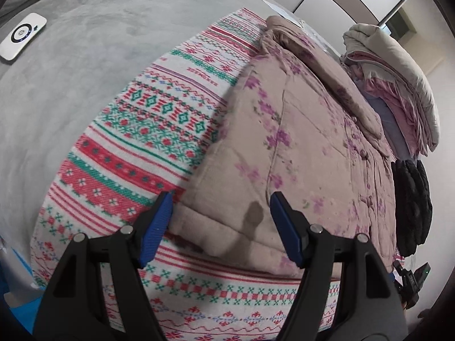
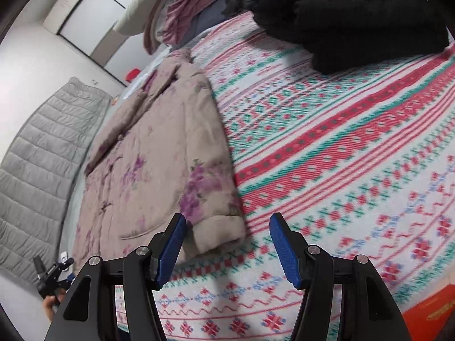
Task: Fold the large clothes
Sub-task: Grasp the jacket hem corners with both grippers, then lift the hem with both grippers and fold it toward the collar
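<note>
Left tool (image 1: 221, 199) and right tool (image 2: 227, 220), both spread wide, empty.

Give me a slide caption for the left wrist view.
Open left tool hovering over a floral padded coat laid on a patterned blanket.

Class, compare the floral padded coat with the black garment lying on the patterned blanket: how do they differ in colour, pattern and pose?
The floral padded coat is beige with purple flowers; the black garment is plain, with no print. The coat lies spread out flat, with a sleeve toward the camera; the black garment sits bundled in a thick heap. The coat lies near the open right tool; the black garment lies farther off. Both rest on the patterned blanket.
</note>
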### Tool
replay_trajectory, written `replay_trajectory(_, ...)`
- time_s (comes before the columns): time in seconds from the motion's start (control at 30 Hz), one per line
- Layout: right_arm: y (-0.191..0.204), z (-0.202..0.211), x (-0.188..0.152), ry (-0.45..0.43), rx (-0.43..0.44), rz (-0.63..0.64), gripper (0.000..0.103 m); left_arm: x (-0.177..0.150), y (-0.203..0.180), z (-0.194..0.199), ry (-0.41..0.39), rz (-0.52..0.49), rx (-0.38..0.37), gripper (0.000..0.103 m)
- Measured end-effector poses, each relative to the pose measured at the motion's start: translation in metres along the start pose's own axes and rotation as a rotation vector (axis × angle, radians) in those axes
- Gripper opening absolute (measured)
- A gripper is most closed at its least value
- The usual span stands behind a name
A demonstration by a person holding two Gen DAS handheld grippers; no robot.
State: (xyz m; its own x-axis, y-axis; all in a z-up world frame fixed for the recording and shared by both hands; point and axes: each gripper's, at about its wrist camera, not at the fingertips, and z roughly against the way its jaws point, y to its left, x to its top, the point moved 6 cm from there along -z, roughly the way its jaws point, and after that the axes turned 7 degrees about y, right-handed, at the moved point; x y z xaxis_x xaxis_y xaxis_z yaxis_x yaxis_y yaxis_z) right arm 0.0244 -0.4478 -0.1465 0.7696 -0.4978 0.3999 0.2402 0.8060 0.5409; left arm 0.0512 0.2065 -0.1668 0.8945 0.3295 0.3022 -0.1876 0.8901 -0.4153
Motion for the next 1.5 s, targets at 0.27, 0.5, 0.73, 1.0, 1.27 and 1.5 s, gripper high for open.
replay_trajectory(0.27, 0.019, -0.016, 0.000, 0.003, -0.063, 0.086, 0.062, -0.014, -0.014, -0.011, -0.003, -0.086, 0.070, 0.071)
replay_trajectory(0.5, 0.014, -0.023, 0.003, 0.002, 0.040, -0.022, 0.064, -0.011, -0.010, -0.012, -0.005, -0.036, 0.060, 0.039)
replay_trajectory(0.73, 0.018, -0.017, 0.008, -0.026, 0.036, -0.049, 0.034, -0.012, -0.019, -0.006, -0.018, -0.025, 0.033, 0.029)
replay_trajectory(1.0, 0.004, -0.031, 0.007, 0.004, 0.104, -0.151, 0.035, -0.007, -0.017, -0.018, -0.006, 0.056, -0.031, 0.027)
replay_trajectory(1.27, 0.026, 0.012, 0.020, -0.091, 0.079, -0.090, 0.013, 0.004, -0.028, 0.023, -0.079, 0.112, -0.061, 0.022)
replay_trajectory(1.5, 0.091, 0.095, 0.032, -0.235, 0.072, 0.082, 0.011, 0.006, -0.072, 0.095, -0.194, 0.063, -0.119, 0.021)
